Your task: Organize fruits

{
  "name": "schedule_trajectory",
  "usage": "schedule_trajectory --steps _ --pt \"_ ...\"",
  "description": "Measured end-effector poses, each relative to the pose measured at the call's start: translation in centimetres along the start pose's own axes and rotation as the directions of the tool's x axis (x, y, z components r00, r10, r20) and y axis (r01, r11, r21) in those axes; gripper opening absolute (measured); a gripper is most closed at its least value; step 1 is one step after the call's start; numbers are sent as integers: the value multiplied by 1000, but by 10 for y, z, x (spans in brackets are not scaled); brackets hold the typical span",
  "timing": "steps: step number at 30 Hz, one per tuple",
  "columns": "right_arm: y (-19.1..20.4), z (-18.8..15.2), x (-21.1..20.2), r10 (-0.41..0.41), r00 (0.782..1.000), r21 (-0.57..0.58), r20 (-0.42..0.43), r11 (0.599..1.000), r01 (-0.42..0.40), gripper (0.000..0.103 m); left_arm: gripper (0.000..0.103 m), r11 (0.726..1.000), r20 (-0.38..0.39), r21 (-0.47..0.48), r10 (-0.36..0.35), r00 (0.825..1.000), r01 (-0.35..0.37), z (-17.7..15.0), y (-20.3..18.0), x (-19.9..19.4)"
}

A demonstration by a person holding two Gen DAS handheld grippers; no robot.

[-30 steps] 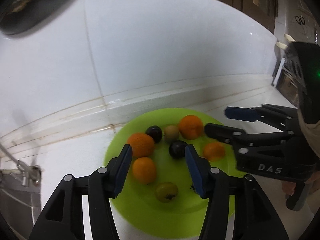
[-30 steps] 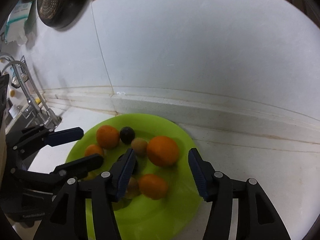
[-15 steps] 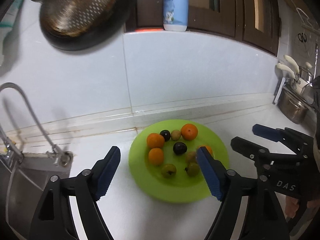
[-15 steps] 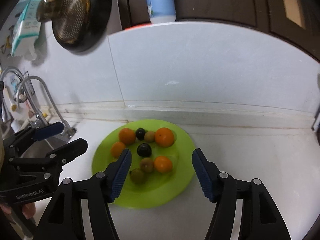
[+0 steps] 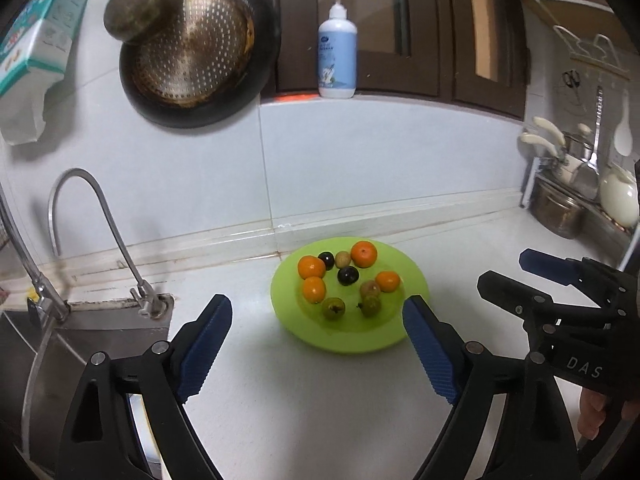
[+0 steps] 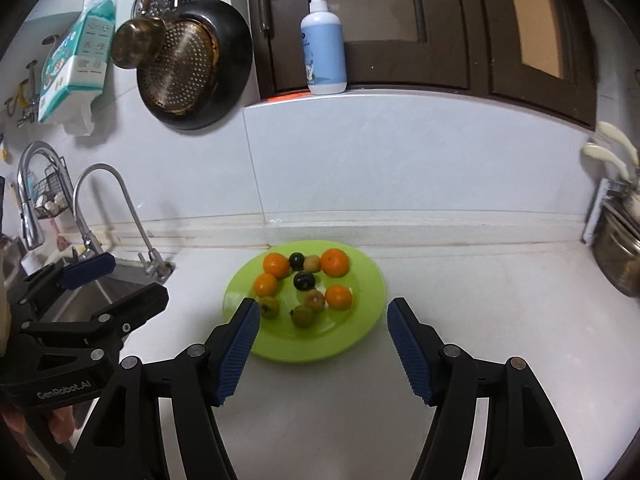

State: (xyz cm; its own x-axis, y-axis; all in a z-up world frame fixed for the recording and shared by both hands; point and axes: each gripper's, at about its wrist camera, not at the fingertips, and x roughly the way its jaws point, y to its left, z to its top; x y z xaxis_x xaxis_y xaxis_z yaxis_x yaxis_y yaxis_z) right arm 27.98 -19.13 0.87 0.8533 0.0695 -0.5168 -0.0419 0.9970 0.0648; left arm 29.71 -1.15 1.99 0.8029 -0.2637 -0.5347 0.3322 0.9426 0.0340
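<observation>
Left tongs [image 5: 316, 320] and right tongs [image 6: 322, 322], jaws just widened and empty, face a fruit-filled green plate [image 5: 412, 280] ahead

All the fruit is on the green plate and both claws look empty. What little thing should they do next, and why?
Probably nothing more than ease both claws a bit further back. The left gripper and right gripper are open and empty, their jaws having just been opening. The oranges, dark plums and greenish fruits all sit on the green plate, so the sorting looks finished.
</observation>
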Motion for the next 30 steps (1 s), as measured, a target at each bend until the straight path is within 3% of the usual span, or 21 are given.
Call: schedule_trajectory --steps 10,30 --pt "18 -21 -48 -35 999 19 27 999 34 67 93 1000 30 17 3 1000 -4 -16 -1 -46" --pt "10 -64 -139 16 999 -17 32 1000 -15 67 100 995 80 -23 98 992 -96 -62 -47 -143"
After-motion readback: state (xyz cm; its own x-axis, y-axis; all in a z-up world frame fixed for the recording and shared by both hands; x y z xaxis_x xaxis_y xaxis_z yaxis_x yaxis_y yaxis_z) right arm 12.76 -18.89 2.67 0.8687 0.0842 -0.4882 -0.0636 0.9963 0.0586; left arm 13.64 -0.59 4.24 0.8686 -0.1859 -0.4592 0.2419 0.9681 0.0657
